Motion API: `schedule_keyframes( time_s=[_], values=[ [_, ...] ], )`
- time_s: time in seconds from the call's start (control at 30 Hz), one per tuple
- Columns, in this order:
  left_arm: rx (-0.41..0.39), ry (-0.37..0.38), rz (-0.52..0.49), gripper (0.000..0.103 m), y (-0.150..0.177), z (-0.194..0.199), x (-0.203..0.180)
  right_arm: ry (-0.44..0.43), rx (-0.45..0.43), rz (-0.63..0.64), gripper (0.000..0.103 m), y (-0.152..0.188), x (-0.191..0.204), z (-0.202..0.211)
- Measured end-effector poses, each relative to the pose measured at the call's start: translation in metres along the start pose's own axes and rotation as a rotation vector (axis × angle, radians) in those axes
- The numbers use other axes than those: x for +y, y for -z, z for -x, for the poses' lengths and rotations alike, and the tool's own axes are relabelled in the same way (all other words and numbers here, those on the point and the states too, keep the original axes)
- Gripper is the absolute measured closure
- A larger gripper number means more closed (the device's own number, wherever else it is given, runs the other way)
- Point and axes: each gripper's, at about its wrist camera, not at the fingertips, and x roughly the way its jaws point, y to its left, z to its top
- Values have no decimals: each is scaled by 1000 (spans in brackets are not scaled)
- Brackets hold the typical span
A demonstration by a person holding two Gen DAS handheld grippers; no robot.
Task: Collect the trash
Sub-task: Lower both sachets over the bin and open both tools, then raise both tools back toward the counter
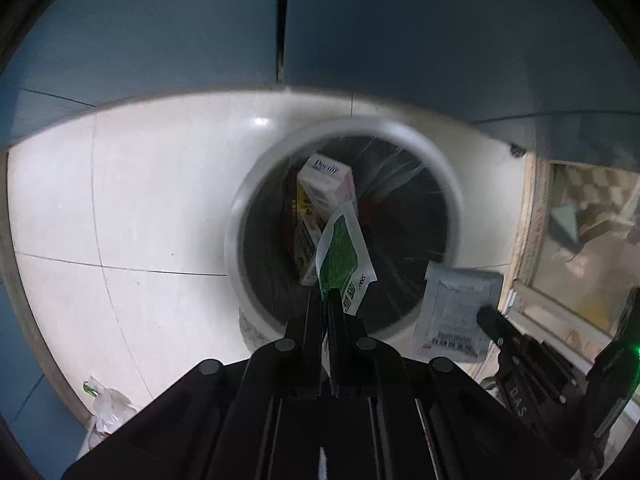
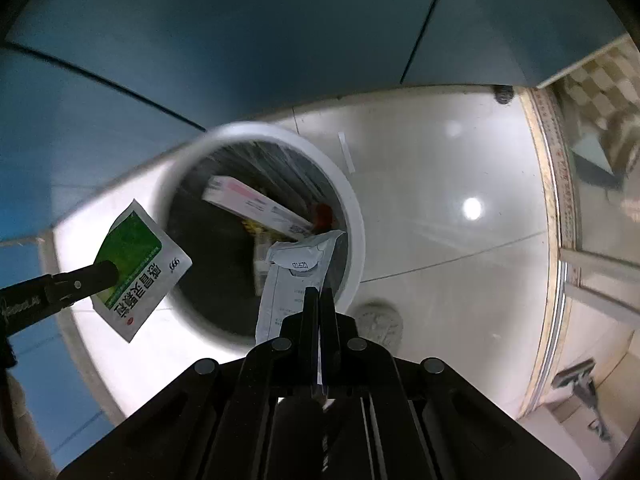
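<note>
A round white trash bin (image 1: 452, 200) (image 2: 352, 216) stands on the pale tiled floor, with boxes (image 1: 326, 184) (image 2: 256, 204) and other trash inside. My left gripper (image 1: 326, 298) is shut on a green and white sachet (image 1: 344, 256) and holds it above the bin's opening; the sachet also shows at the left of the right wrist view (image 2: 136, 272). My right gripper (image 2: 319, 294) is shut on a grey-white sachet (image 2: 292, 276) above the bin's near rim; this sachet shows in the left wrist view (image 1: 456, 312).
Blue walls (image 1: 160, 32) stand close behind the bin. A crumpled plastic wrapper (image 1: 106, 408) lies on the floor at lower left. A door threshold (image 2: 554, 200) runs along the right. A white strip (image 2: 347, 152) lies on the floor beyond the bin.
</note>
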Motion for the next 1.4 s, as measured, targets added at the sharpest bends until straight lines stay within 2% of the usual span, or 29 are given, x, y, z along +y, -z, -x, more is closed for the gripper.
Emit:
schedule_keyframes(
  time_s=[0.2, 0.27, 0.4, 0.43, 0.5, 0.53, 0.57, 0.63, 0.7, 0.73, 0.77, 0.8, 0.83, 0.87, 1.03, 1.17, 1.4],
  values=[
    [26, -22, -27, 101, -1, -25, 7, 45, 25, 27, 103, -14, 6, -52],
    [22, -39, -25, 97, 2, -24, 11, 49, 26, 33, 103, -16, 6, -61],
    [1, -76, -33, 97, 3, -16, 22, 37, 47, 28, 102, -18, 10, -66],
    [-4, -89, -30, 93, 3, -15, 25, 39, 53, 27, 101, -18, 10, -66],
    [-22, -102, -31, 71, 7, -9, 26, 41, 54, 28, 97, -19, 10, -65],
    [-32, -110, -32, 43, 7, -7, 26, 43, 54, 29, 87, -18, 9, -63],
    [-52, -132, -32, 20, 11, -1, 28, 42, 54, 28, 79, -17, 9, -61],
    [-79, -160, -32, 16, 14, 5, 30, 44, 46, 27, 49, -14, 9, -53],
    [-92, -200, -21, 5, 21, 16, 35, 45, 37, 38, 39, -10, 11, -42],
    [-96, -209, -19, 0, 24, 20, 36, 52, 33, 47, 30, -8, 12, -37],
    [-107, -217, -14, 0, 30, 29, 39, 48, 29, 54, 24, -5, 13, -30],
    [-111, -218, -10, 0, 33, 35, 40, 40, 27, 55, 12, -2, 14, -21],
    [-113, -219, -2, 0, 37, 42, 41, 38, 25, 58, 4, 0, 15, -14],
    [-115, -218, 8, 0, 44, 52, 42, 38, 21, 62, 2, 3, 16, -7],
    [-154, -240, 22, 0, 71, 105, 31, 32, -13, 92, 0, 18, 25, 54],
    [-180, -247, 19, 0, 99, 166, 20, 18, -30, 93, 0, 30, 26, 111],
    [-248, -253, -4, 0, 142, 266, -6, 30, -113, 97, 0, 52, 27, 247]
  ],
)
